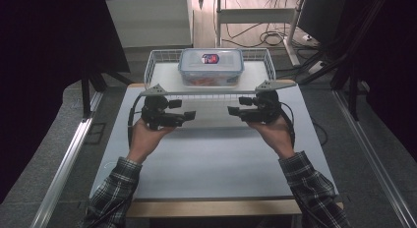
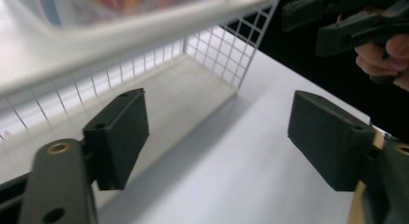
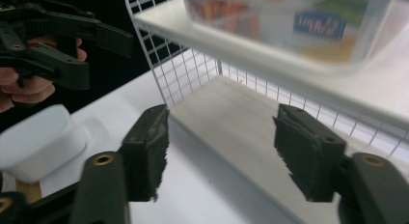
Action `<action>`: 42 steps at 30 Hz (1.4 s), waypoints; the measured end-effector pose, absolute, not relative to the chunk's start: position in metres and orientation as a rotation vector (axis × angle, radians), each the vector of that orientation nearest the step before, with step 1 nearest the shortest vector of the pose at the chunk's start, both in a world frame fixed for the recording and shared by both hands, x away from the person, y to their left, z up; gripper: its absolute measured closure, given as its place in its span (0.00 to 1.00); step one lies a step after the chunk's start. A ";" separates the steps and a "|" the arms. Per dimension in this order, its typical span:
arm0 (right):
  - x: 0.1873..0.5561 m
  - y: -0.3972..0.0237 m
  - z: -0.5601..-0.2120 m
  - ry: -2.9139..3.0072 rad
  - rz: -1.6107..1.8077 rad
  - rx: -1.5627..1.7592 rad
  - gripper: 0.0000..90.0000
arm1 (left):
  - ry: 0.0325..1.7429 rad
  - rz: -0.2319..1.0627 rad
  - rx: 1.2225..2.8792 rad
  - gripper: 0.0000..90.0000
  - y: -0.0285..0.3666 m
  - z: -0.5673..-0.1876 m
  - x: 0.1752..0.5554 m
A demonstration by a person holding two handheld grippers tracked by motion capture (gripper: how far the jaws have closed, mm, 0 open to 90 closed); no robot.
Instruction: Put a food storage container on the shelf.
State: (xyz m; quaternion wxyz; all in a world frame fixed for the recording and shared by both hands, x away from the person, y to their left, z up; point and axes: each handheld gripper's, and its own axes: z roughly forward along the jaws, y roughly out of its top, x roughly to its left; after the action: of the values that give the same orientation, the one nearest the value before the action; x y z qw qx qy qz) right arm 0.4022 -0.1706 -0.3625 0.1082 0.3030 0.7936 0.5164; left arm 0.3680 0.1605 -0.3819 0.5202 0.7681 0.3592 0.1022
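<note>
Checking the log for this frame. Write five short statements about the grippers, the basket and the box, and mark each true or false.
1. Both grippers, left gripper and right gripper, are open and hold nothing. True.
2. The plastic box sits on the bare table. False: it rests on the wire basket shelf.
3. The box has its lid on. True.
4. The right gripper is clamped on the basket's rim. False: its jaws stand apart in front of the basket, touching nothing.
5. The two grippers point away from each other. False: in the high view they face each other across a gap.
</note>
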 end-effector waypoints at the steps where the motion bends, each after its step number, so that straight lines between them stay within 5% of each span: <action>1: 0.401 -0.172 -0.364 2.338 1.516 0.892 0.37 | 0.860 0.242 1.844 0.23 0.161 -0.386 0.365; 18: 0.373 -0.191 -0.395 2.348 1.470 0.903 0.17 | 0.868 0.286 1.882 0.11 0.162 -0.418 0.320; 24: 0.366 -0.191 -0.406 2.378 1.429 0.888 0.15 | 0.871 0.165 1.801 0.09 0.170 -0.444 0.311; 42: 0.331 -0.191 -0.437 2.396 1.385 0.842 0.00 | 0.873 0.391 1.926 0.04 0.165 -0.458 0.271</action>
State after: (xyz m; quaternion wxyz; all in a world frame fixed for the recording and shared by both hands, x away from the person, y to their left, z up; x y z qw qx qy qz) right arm 0.3306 -0.1907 -0.4369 0.1241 0.2888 0.8220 0.4750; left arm 0.2709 0.1655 -0.4578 0.4755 0.7880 0.3570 0.1598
